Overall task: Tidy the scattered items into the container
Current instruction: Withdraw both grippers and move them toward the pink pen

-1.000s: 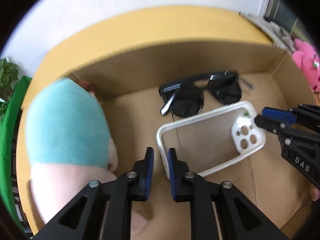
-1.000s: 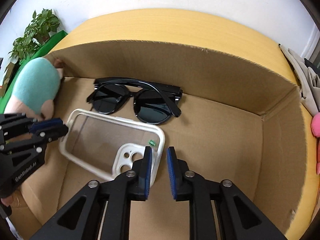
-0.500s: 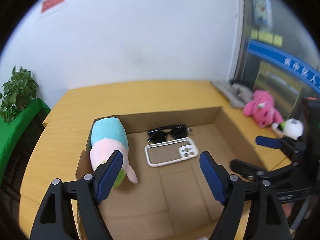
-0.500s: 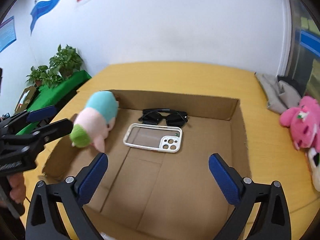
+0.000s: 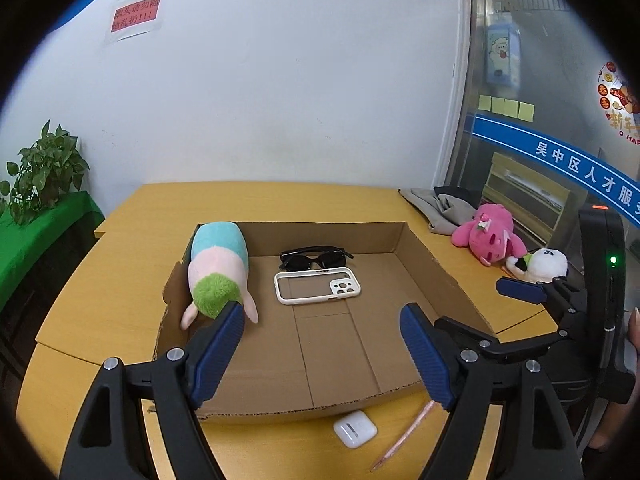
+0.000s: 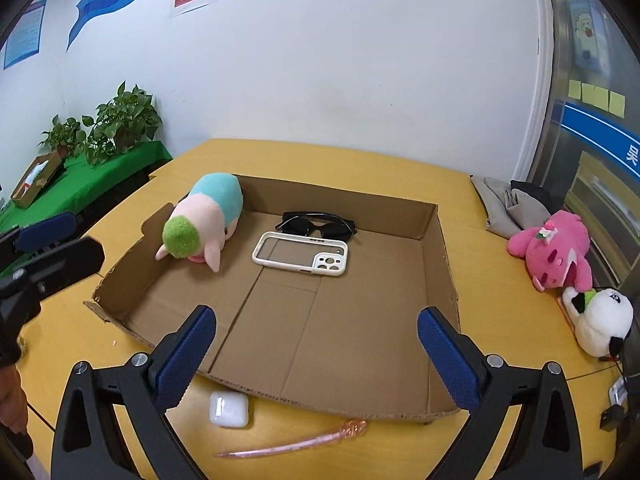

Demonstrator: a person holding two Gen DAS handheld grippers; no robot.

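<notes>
White phone case (image 5: 318,287) now lies released in the cardboard box (image 5: 440,276); both grippers (left (image 5: 322,350), right (image 6: 316,354)) gape empty, earbud case (image 6: 229,409) waiting on the bench (image 6: 500,300).

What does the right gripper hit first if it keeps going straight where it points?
Probably the bare floor of the box. The open right gripper aims there, short of the phone case; depth is unclear.

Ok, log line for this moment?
left tool: open, empty | right tool: open, empty | in brown cardboard box: white phone case | outside: white earbud case
</notes>
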